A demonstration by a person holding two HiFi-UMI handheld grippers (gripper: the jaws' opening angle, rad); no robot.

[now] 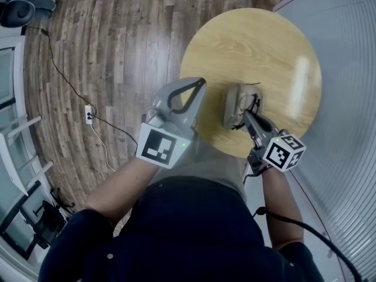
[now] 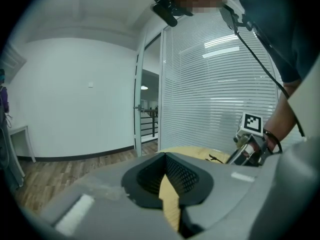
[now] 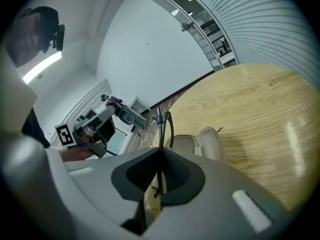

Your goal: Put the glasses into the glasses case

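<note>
Left gripper [image 1: 197, 86]: seen at the middle of the head view, at the left rim of the table; in its own view [image 2: 165, 156] the jaws are closed tip to tip and nothing is held – only a strip of tabletop is seen through the gap below the tips.
Right gripper [image 1: 247, 115]: seen right of centre in the head view, pointed up-frame at the case; in its own view [image 3: 160, 151] the jaws are pressed together on a thin dark part of the glasses.
Glasses [image 1: 252, 103]: dark-framed, gripped by the right gripper; a thin arm is seen rising from the jaws at the centre of that gripper's view [image 3: 162, 126]. They are held right at the case – whether it is touched cannot be told.
Glasses case [image 1: 234, 104]: beige, laid open on the table near its lower rim; also seen just beyond the right jaws [image 3: 200, 144].
Table [image 1: 258, 46]: round, light wood, at the upper right.
Floor [image 1: 117, 51]: dark wood planks, with a white power strip [image 1: 88, 115] and its cable at the left.
</note>
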